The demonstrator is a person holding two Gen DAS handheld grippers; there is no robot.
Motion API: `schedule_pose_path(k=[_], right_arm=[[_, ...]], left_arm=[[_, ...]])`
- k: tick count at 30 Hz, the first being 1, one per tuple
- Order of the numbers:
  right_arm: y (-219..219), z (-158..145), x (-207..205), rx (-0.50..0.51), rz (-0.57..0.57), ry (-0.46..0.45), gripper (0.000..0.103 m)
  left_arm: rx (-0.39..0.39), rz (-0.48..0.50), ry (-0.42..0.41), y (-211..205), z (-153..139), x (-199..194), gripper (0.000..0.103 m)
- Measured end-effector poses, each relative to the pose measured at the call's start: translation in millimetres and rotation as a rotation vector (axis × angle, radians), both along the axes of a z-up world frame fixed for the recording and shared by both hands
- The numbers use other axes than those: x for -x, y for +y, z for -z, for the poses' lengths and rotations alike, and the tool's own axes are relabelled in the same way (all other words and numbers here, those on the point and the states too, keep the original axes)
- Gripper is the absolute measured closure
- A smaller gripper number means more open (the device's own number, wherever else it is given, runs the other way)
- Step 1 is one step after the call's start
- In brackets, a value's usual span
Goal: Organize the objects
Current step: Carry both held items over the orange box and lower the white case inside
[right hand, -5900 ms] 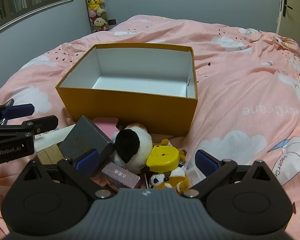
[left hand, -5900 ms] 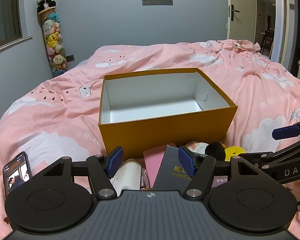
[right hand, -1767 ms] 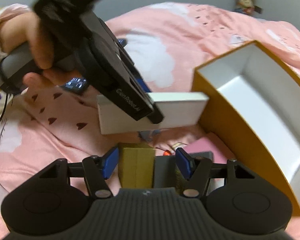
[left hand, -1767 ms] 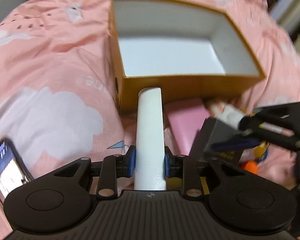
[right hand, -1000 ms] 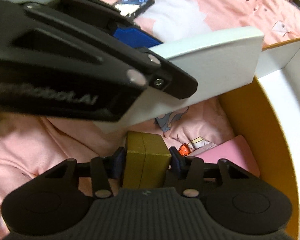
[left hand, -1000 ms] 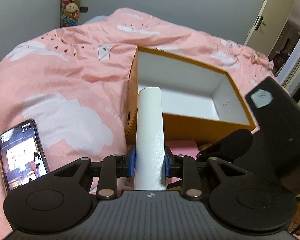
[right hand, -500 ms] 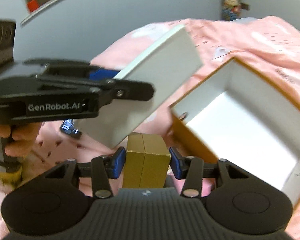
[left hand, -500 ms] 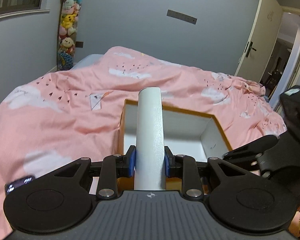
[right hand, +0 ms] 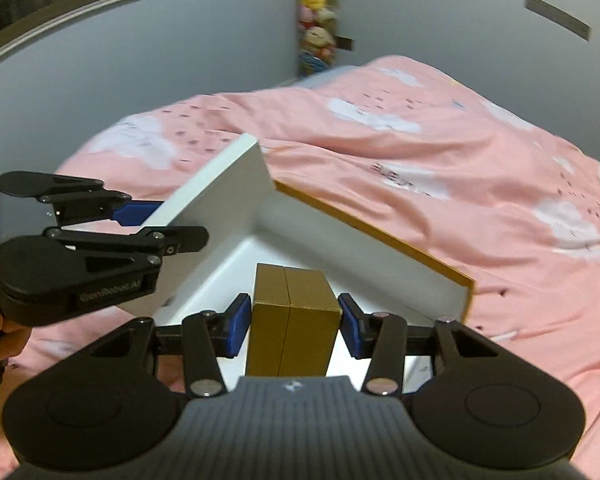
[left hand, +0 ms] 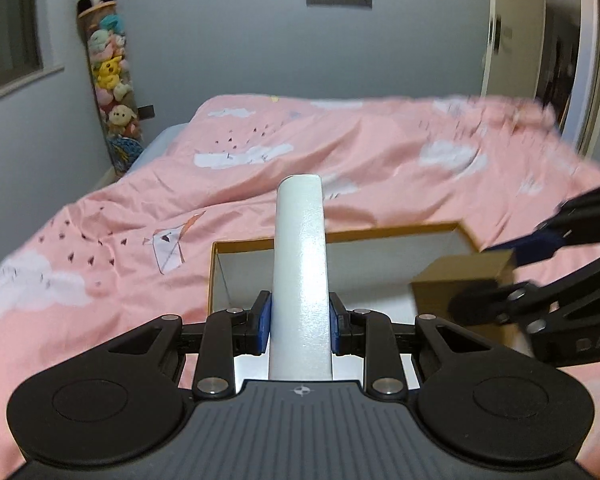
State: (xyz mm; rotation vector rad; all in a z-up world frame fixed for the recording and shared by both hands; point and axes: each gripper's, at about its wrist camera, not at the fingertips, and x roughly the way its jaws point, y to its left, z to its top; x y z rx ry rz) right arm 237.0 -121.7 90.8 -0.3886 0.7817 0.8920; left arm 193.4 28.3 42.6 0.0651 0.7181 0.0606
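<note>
Jaws clamp white box (left hand: pixel 299 276) and gold box (right hand: pixel 292 320) above the open carton's rim (right hand: pixel 374 226).

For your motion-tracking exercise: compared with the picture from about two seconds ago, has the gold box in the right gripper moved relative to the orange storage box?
Yes. The gold box now sits above the orange storage box's white interior, not outside it.

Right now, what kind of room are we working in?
Most likely a bedroom: a bed under a pink cloud-print duvet fills the view, a tall column of plush toys stands in the corner, and a door is at the right.
</note>
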Motion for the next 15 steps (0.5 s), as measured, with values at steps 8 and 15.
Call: schedule_pose_path(k=[8, 15], right_arm=[[-9, 38, -35, 0.021, 0.047, 0.093, 0.054], [-3, 57, -40, 0.053, 0.029, 0.144, 0.054]], left_arm=[[-0.213, 0.01, 0.163, -26, 59, -47, 0.072], [-0.313, -0.009, 0.27, -27, 99, -63, 0.072]])
